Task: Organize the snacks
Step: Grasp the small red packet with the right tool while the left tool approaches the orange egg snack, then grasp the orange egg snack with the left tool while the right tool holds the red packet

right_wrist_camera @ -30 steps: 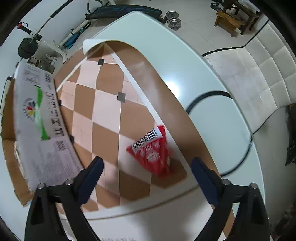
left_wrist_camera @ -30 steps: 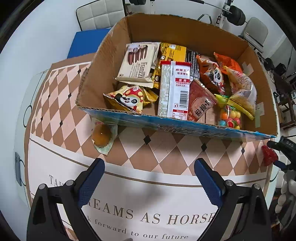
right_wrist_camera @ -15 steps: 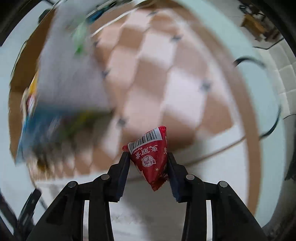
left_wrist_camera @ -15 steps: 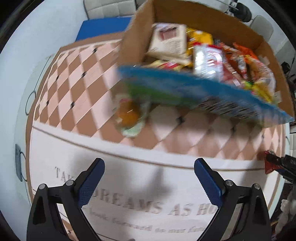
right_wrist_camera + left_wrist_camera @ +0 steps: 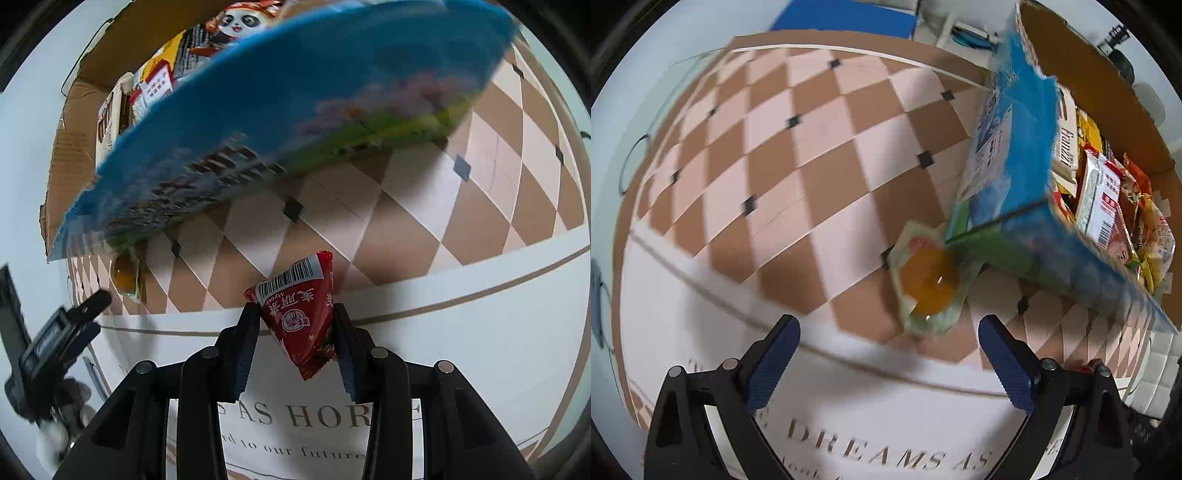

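My right gripper (image 5: pixel 295 325) is shut on a red triangular snack packet (image 5: pixel 301 314) with a barcode, held above the mat in front of the cardboard box (image 5: pixel 258 122). The box (image 5: pixel 1015 177) has blue printed sides and holds several snack packs. A clear-wrapped orange jelly snack (image 5: pixel 929 282) lies on the checkered mat against the box's near corner; it also shows at the left of the right wrist view, jelly snack (image 5: pixel 125 277). My left gripper (image 5: pixel 888 354) hangs open just short of the jelly, nothing between its fingers. In the right wrist view the left gripper (image 5: pixel 85 314) appears at far left.
A brown and pink checkered mat (image 5: pixel 775 155) with a white lettered border covers a white round table (image 5: pixel 635 85). A blue pad (image 5: pixel 849 18) lies beyond the mat's far edge. The box rises above the mat to the right.
My right gripper closed on the red packet, lifted it off the mat and swung toward the box. The left gripper moved left and down toward the jelly snack, staying open.
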Demonstrator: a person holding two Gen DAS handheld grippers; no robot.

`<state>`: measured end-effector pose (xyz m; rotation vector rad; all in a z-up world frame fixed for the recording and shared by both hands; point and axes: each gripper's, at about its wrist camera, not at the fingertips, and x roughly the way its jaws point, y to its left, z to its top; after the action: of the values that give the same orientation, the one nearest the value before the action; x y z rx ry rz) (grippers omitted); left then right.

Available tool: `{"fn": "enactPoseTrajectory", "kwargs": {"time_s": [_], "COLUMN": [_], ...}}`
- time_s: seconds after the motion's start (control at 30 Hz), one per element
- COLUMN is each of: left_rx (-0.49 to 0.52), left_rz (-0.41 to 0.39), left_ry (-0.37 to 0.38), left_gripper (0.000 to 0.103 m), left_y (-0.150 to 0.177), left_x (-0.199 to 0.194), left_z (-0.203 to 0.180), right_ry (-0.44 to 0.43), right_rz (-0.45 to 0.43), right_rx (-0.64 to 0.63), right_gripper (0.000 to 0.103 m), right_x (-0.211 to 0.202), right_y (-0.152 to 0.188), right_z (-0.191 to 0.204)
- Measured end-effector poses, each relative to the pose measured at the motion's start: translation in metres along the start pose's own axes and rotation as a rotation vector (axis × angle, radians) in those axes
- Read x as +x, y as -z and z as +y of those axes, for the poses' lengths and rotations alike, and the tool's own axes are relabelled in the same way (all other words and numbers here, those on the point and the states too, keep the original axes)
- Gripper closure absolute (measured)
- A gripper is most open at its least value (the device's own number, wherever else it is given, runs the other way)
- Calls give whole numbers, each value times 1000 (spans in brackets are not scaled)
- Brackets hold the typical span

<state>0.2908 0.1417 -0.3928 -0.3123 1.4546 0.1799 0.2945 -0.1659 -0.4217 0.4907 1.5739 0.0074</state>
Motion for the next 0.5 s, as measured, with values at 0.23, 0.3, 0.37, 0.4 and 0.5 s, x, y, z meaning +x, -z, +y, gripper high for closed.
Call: {"fn": "enactPoseTrajectory", "kwargs": {"time_s": [0.23,0.3,0.37,0.4,0.5], "left_rx": [76,117,120,122,120], "left_rz": [52,14,18,20,38], "left_ry": [76,48,40,35,22], "left_gripper": [19,47,60,60,60], "left_y": [-22,-21,-19,-16,1], "left_x": [32,27,26,25,24], "left_z": [-17,-21,-20,-18,-13], "right_ry": [37,50,51,51,50], "right_rz": [-9,-6,-2,2,13], "right_rx": [7,1,1,2,-1], "right_gripper": [61,61,61,62,62], "right_x": [-5,-2,-1,1,2], "right_y": [4,8,12,14,23], "right_z": [-2,-2,-3,-3,-5]}}
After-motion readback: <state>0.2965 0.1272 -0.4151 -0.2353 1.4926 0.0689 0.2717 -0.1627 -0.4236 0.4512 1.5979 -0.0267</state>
